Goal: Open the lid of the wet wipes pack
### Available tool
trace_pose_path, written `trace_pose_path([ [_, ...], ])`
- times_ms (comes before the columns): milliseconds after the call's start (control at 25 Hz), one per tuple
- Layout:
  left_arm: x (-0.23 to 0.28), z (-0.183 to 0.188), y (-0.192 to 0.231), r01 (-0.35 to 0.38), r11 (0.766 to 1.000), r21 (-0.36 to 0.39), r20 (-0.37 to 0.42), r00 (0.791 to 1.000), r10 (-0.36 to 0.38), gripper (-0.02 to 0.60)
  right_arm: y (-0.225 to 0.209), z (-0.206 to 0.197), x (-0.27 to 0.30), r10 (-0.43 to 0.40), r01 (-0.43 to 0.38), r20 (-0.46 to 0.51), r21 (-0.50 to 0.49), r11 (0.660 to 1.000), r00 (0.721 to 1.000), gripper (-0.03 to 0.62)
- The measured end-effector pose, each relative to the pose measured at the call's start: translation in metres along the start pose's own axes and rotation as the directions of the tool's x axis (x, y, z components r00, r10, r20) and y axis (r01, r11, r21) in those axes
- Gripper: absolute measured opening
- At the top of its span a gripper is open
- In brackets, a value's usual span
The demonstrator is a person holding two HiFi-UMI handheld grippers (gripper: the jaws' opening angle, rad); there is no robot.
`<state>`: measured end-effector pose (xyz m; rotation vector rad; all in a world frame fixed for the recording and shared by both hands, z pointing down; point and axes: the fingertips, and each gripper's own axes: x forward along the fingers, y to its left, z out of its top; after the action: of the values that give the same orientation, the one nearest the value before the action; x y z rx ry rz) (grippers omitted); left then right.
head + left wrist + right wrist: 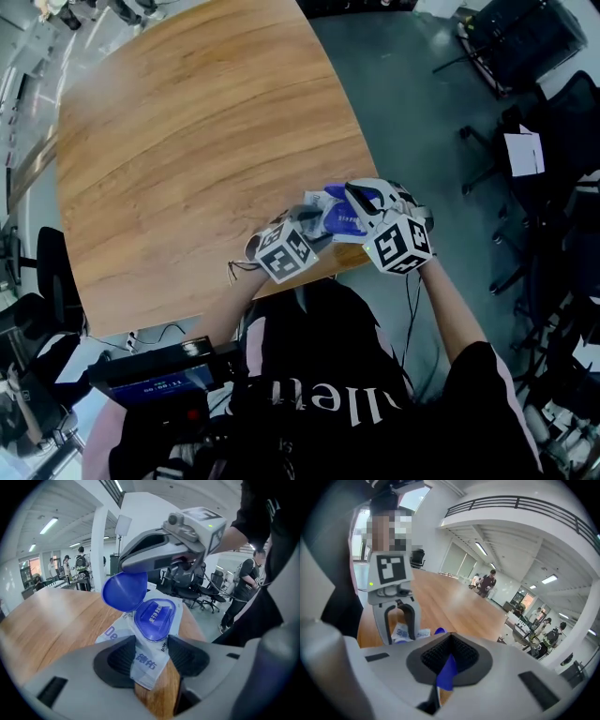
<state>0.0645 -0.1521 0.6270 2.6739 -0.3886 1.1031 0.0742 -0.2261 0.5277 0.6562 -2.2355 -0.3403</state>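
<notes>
The wet wipes pack [145, 660] is white with blue print and lies near the front right corner of the wooden table [187, 141]. My left gripper [150, 656] is shut on the pack's near end, which is pinched narrow between the pads. The round blue lid [124, 590] stands raised off the blue oval frame [154, 618] on top of the pack. My right gripper [450, 656] is shut on the lid's rim [447, 674], a thin blue edge between its pads. In the head view both grippers meet over the pack [337, 217], the left gripper [314, 227] on the left and the right gripper [354, 195] on the right.
The table's right edge runs just beside the pack, with grey floor beyond. Black office chairs [525, 37] stand at the far right. A device with a lit screen [159, 380] sits at the person's left side. Several people stand far off in the room.
</notes>
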Motion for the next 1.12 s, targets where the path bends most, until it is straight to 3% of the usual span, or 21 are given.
trace_pose_path([
  [360, 0.001, 0.001, 0.0, 0.006, 1.0, -0.002, 0.001, 1.0, -0.006, 0.22, -0.033, -0.036, 0.032, -0.031, 0.045, -0.098, 0.137, 0.99, 0.995, 0.011],
  [760, 0.002, 0.002, 0.0, 0.008, 1.0, -0.019, -0.012, 1.0, -0.008, 0.221, -0.02, -0.084, 0.063, 0.014, 0.066, -0.238, 0.325, 0.943, 0.971, 0.011],
  [1120, 0.001, 0.0, -0.001, -0.007, 1.0, -0.004, -0.025, 1.0, 0.007, 0.221, -0.039, -0.059, 0.026, -0.081, 0.147, -0.161, 0.455, 0.878, 0.984, 0.012],
])
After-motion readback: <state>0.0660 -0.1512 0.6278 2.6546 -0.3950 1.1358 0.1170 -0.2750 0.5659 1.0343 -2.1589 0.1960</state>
